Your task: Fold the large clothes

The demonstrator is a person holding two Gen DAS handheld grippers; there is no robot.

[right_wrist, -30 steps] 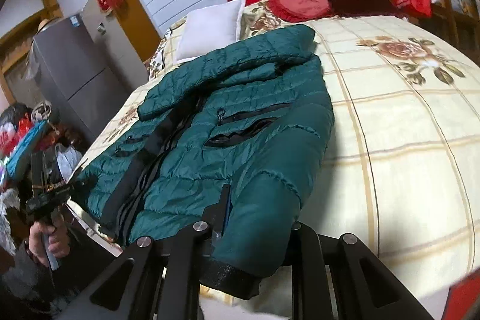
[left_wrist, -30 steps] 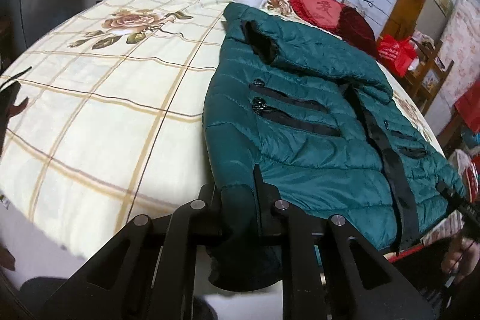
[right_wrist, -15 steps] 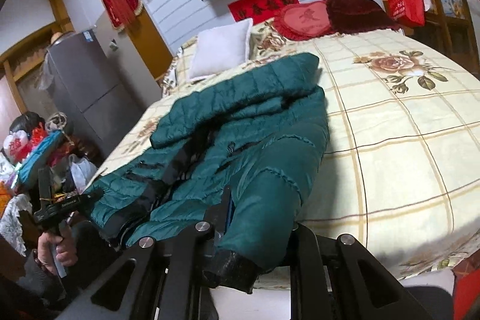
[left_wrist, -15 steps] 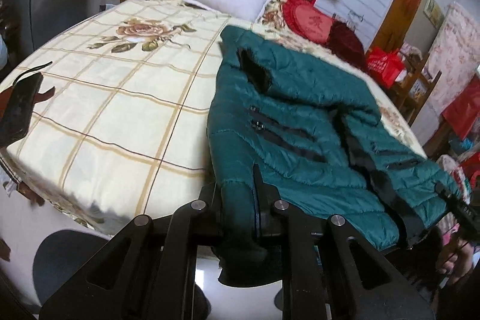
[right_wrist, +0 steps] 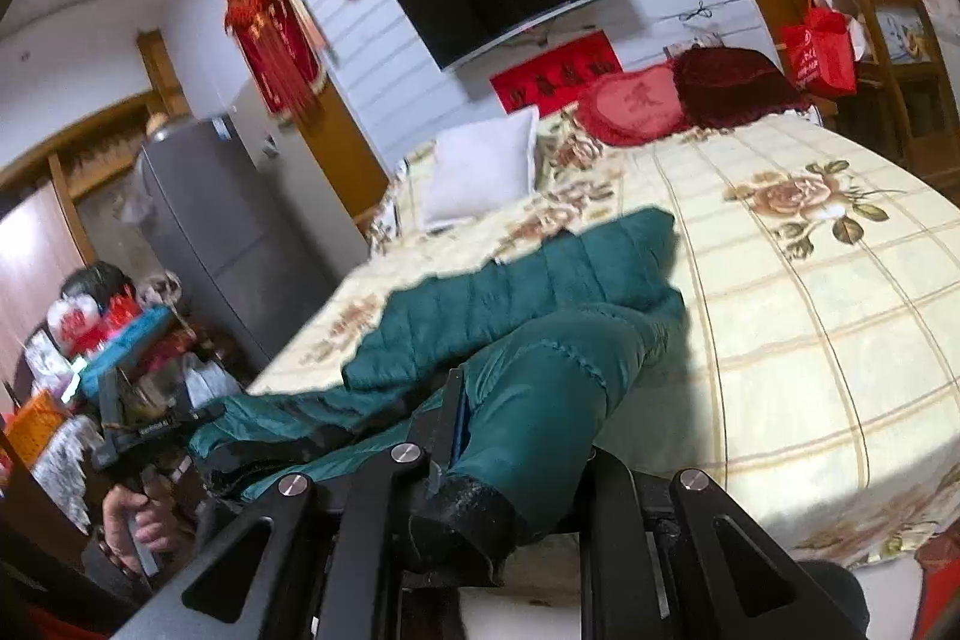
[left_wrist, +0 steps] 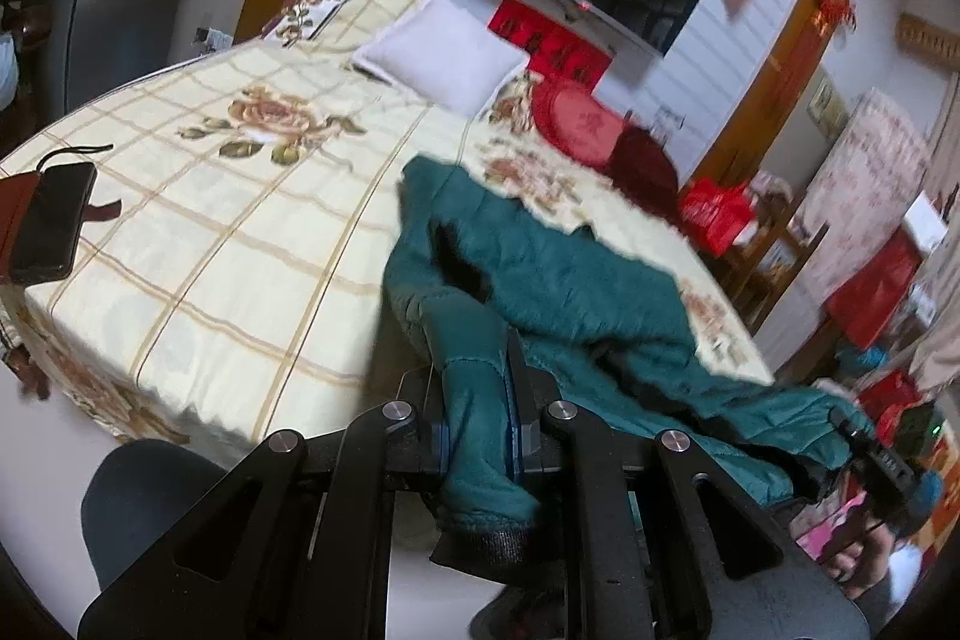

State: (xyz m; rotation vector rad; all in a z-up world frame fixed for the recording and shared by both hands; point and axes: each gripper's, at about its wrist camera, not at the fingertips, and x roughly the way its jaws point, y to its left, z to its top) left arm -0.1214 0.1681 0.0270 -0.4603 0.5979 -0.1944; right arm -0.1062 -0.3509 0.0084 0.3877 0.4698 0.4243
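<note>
both grippers clamp the green jacket sleeves; phone lies apart.

The left black two-finger gripper at six o'clock is clamped on a sleeve cuff of the dark green quilted puffer jacket, whose black ribbed cuff end hangs below the jaws. The jacket runs from centre toward four o'clock, where the right black gripper pinches its other sleeve. It lies on the cream checked bedspread with rose prints; a black phone lies at nine o'clock and a white pillow at twelve.
</note>
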